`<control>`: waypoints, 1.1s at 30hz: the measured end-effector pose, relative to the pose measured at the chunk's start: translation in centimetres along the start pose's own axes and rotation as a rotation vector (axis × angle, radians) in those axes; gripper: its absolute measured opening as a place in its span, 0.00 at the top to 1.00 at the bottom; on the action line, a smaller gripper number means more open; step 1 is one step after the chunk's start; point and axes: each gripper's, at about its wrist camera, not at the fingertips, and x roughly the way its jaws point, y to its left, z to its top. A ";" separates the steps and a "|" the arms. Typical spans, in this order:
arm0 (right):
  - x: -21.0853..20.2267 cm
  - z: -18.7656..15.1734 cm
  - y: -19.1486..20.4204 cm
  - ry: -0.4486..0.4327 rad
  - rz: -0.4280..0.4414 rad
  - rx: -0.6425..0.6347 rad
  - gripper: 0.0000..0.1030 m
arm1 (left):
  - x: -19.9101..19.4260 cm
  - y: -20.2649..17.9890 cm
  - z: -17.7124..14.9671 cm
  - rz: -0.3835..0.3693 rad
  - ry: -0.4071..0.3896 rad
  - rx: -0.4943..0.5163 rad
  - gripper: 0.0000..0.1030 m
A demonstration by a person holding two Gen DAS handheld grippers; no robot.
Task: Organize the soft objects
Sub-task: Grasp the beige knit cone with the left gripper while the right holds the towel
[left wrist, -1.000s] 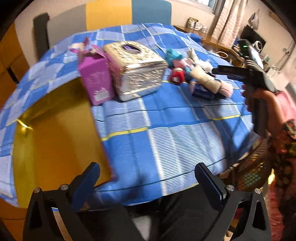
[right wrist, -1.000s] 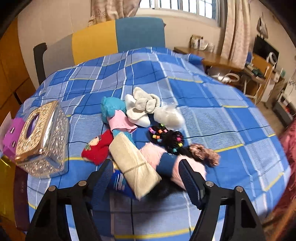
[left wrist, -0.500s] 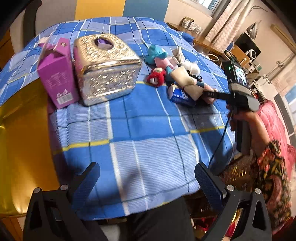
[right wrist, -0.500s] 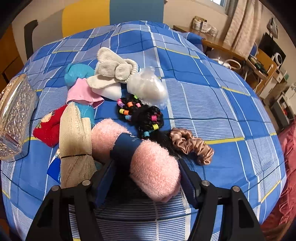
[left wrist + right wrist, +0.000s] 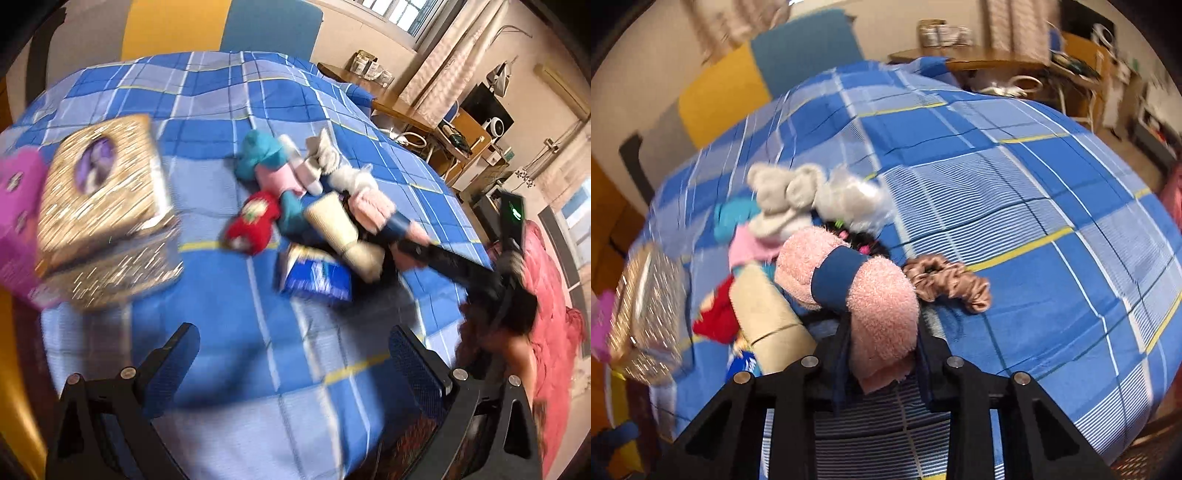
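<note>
A pile of soft things lies on the blue checked cloth (image 5: 1015,184). My right gripper (image 5: 882,354) is shut on a rolled pink towel with a blue band (image 5: 849,280), which also shows in the left wrist view (image 5: 373,210). Beside it are a beige roll (image 5: 768,317), a red sock (image 5: 716,317), grey socks (image 5: 783,195), a brown scrunchie (image 5: 949,280) and a teal sock (image 5: 258,151). My left gripper (image 5: 295,365) is open and empty above the cloth's near edge, short of the pile.
A glittery gold tissue box (image 5: 99,195) and a pink carton (image 5: 14,206) stand at the left. A blue packet (image 5: 317,277) lies under the beige roll. Wooden furniture (image 5: 979,62) stands beyond the table on the right.
My right gripper has closed on the pink towel roll and raised its near end. My left gripper has swung in towards the pile.
</note>
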 end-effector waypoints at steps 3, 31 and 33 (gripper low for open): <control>-0.3 0.3 -1.0 -0.014 0.002 0.049 0.72 | 2.9 -1.2 1.9 0.043 0.043 -0.017 0.00; -1.0 0.9 -2.1 -0.069 -0.087 0.083 0.71 | 11.9 -4.0 6.4 -0.149 0.098 -0.095 0.78; -1.0 0.9 -1.9 -0.074 -0.087 0.072 0.71 | 10.4 -3.8 6.1 -0.167 0.066 -0.085 0.79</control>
